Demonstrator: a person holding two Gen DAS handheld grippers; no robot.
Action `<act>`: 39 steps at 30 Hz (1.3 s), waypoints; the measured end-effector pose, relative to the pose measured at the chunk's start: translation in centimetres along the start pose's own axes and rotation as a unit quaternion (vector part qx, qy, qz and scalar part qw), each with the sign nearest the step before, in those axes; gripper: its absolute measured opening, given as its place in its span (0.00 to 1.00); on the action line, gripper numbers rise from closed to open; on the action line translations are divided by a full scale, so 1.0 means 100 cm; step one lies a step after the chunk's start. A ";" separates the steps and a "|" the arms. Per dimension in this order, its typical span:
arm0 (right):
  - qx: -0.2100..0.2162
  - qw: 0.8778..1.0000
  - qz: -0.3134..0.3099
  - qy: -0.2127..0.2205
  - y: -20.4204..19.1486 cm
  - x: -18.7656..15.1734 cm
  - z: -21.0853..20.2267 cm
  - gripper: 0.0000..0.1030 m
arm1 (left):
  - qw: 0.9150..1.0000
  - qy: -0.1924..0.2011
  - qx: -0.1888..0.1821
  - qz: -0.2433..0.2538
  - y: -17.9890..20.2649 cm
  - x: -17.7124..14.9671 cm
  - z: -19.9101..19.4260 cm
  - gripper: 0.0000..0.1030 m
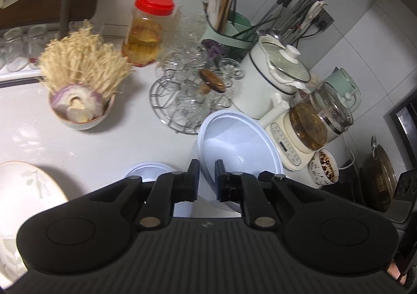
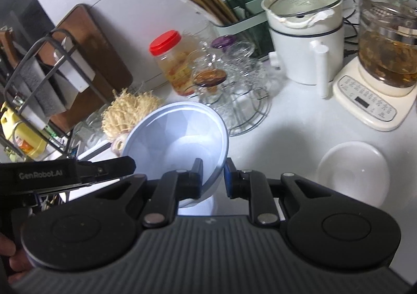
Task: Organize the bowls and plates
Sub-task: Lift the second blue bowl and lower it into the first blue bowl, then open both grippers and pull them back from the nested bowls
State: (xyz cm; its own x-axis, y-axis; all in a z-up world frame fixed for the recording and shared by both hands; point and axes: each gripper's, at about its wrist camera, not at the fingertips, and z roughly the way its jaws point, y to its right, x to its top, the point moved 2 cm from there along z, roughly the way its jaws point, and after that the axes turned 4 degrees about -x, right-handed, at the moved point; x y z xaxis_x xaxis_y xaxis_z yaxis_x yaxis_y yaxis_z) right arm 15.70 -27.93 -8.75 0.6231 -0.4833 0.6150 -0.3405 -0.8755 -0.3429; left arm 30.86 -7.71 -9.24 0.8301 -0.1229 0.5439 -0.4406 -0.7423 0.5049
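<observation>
Mid-task, by the look of it: at lower left of the left wrist view a leaf-patterned plate (image 1: 23,189) lies flat on the counter (image 1: 91,142), beside it a small white dish (image 1: 148,171), neither stacked yet. At centre, a pale blue bowl (image 1: 239,148) lifted and tilted, mouth facing up and left, left gripper (image 1: 207,179) pinching its rim. In the right wrist view, right gripper (image 2: 213,176) nipping the opposite rim.

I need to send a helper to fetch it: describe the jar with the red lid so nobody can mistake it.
Start at the white kitchen counter and find the round wire rack of clear glass cups. The clear plastic jar with the red screw lid stands just left of that rack, near the wall. It is the only red-topped container there, holding yellowish pickled pieces in liquid.
</observation>
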 end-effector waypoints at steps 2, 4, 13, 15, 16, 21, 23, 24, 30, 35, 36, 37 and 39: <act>0.003 1.000 -0.001 -0.005 -0.006 -0.003 0.004 0.19 | 1.000 -0.001 0.006 -0.004 -0.008 -0.003 -0.003 0.13; 0.010 1.000 0.004 -0.016 -0.011 -0.007 0.009 0.19 | 1.000 -0.003 0.014 -0.012 -0.018 -0.006 -0.007 0.13; 0.012 0.998 0.008 -0.056 -0.033 -0.024 0.029 0.20 | 0.999 -0.021 0.027 -0.021 -0.052 -0.012 -0.011 0.13; 0.007 0.998 0.005 -0.061 -0.035 -0.029 0.036 0.20 | 0.999 -0.033 0.030 -0.026 -0.061 -0.015 -0.004 0.13; 0.004 0.998 0.005 -0.063 -0.035 -0.031 0.039 0.19 | 0.998 -0.039 0.031 -0.029 -0.065 -0.018 0.000 0.13; -0.016 0.997 0.001 -0.074 -0.033 -0.040 0.056 0.20 | 0.996 -0.068 0.040 -0.032 -0.080 -0.027 0.023 0.13; -0.021 0.997 -0.002 -0.074 -0.033 -0.042 0.061 0.20 | 0.996 -0.075 0.043 -0.030 -0.083 -0.028 0.030 0.13; -0.023 0.997 0.001 -0.074 -0.032 -0.042 0.063 0.20 | 0.996 -0.078 0.043 -0.030 -0.085 -0.028 0.033 0.13; -0.030 0.997 -0.001 -0.074 -0.028 -0.045 0.072 0.21 | 0.995 -0.089 0.044 -0.029 -0.088 -0.032 0.044 0.14; -0.033 0.997 0.001 -0.069 -0.027 -0.046 0.070 0.21 | 0.995 -0.086 0.041 -0.027 -0.086 -0.036 0.040 0.31; -0.035 0.997 0.003 -0.069 -0.027 -0.045 0.068 0.22 | 0.995 -0.080 0.050 -0.025 -0.084 -0.034 0.036 0.44; -0.035 0.997 0.005 -0.069 -0.027 -0.044 0.067 0.24 | 0.996 -0.070 0.055 -0.021 -0.082 -0.032 0.030 0.48; -0.042 0.997 0.006 -0.063 -0.028 -0.041 0.062 0.33 | 0.997 -0.054 0.052 -0.015 -0.077 -0.027 0.020 0.48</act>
State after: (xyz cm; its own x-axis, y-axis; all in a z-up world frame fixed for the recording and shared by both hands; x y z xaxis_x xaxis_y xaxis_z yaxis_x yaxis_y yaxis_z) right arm 18.47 -23.46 -14.74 0.7009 -0.4937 0.5147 -0.4024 -0.8696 -0.2861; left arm 32.70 -2.95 -15.96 0.8768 -0.1665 0.4511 -0.3821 -0.8107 0.4435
